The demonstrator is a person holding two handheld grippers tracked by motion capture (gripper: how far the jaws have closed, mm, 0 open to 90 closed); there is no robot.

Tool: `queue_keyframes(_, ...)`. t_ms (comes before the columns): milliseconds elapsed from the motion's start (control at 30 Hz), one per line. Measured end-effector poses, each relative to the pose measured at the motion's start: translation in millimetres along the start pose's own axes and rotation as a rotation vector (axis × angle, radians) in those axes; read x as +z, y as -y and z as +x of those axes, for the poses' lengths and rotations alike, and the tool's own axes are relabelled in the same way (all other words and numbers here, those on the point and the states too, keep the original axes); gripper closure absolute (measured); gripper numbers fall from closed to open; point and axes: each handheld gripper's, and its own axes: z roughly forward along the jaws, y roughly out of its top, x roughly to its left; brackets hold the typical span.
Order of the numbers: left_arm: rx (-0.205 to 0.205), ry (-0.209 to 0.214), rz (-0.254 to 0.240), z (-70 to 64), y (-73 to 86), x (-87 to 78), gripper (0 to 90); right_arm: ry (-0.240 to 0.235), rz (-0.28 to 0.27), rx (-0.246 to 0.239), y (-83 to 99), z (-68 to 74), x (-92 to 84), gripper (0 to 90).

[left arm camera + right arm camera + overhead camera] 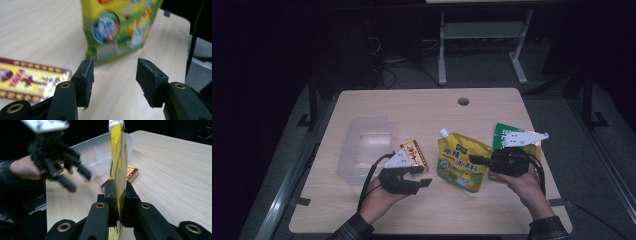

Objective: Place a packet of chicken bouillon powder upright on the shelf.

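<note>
Working left to right with the yellow spouted pouch as landmark: well left of it sits a clear plastic bin with dividers, apparently empty. Between bin and pouch lies a small red-and-yellow box, flat on the table. The left tongs hover just left of the pouch's lower edge, jaws apart with nothing between them; the left gripper view has the pouch's bottom seam straight ahead. The right tongs are clamped on the pouch's right edge, holding it edge-on and upright with the white cap at top. A green packet lies just right of the pouch, partly under the right tongs' plate. Judgement: likely a transfer toward the bin. Advice: bring the left tongs onto the lower seam squarely before releasing the right, avoid pinching near the spout, keep the pouch clear of the box.
</note>
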Motion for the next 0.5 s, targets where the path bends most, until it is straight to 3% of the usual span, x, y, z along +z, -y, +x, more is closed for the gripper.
queue_keyframes(433, 0.046, 0.032, 0.081, -11.8, 38.4, -11.4, 32.5, 0.038, 0.016, -0.012, -23.8, 7.3, 28.1, 85.4)
queue_keyframes(500, 0.031, 0.040, 0.086, -13.8, 43.6, -11.2, 30.5, 0.043, 0.026, -0.014, -27.7, 9.2, 34.9, 85.4)
